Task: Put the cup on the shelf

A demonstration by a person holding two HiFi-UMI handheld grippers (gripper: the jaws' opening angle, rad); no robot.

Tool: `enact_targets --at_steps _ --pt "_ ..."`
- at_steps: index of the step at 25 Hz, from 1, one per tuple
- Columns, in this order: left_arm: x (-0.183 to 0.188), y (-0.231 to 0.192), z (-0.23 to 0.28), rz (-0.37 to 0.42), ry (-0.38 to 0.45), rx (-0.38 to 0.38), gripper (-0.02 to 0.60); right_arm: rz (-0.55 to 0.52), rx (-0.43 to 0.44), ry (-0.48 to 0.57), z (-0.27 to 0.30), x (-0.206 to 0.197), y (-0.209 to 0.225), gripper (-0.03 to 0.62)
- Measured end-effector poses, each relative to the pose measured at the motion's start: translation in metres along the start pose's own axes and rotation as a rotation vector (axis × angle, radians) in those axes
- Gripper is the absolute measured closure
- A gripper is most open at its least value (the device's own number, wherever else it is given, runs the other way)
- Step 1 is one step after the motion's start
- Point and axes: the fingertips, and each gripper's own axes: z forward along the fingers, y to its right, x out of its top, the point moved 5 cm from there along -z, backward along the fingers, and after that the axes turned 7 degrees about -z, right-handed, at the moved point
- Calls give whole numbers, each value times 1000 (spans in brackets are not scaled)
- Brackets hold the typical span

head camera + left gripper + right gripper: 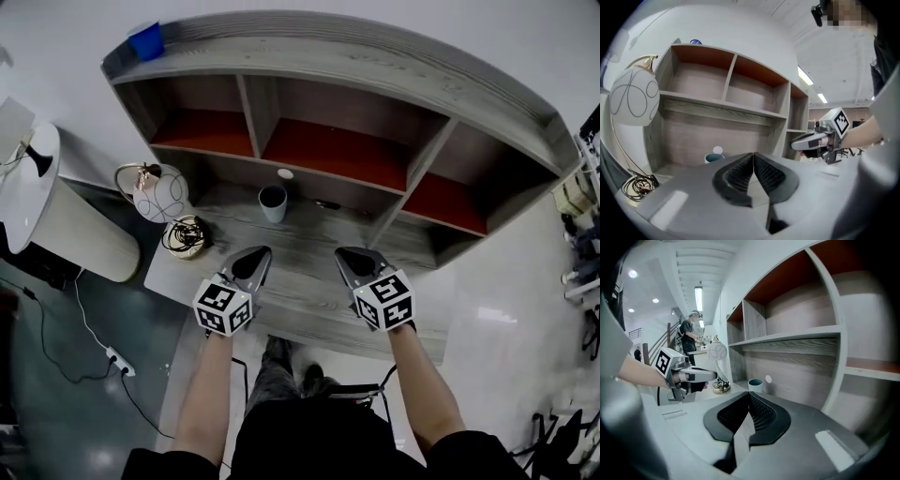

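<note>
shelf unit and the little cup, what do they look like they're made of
Shelf unit: looks like grey wood-grain board with a matte finish, likely laminate given the even, streaky grain; it is red-brown inside. Cup: smooth and pale outside, dark teal inside; ceramic or plastic, can't tell which.

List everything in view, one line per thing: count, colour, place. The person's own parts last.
Curved wooden shelf unit: one, grey with red-lined compartments, against the wall.
Small pale cup: one, dark teal inside, on the unit's desk board.
Small container: one, blue, atop the unit, left end.
Globe lamp: one, white with gold stem, desk board's left end.
Coiled cable: one, dark, beside the lamp.
Power strip: one, white, floor at left.
Left gripper: one, grey, shut and empty, over the desk board.
Right gripper: one, grey, shut and empty, beside it.
</note>
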Motion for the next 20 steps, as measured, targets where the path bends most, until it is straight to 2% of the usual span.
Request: enact_targets --at_steps 6,10,20 --pt "-4 36 -29 -30 -4 -25 581 35 5 26 -41 -1 -13 582" --pt "-12 54 -38 -8 -30 -45 580 32 22 33 -59 -4 -19 582" --pt "-30 75 -64 -7 -95 -71 581 86 15 32 -80 -19 -39 582"
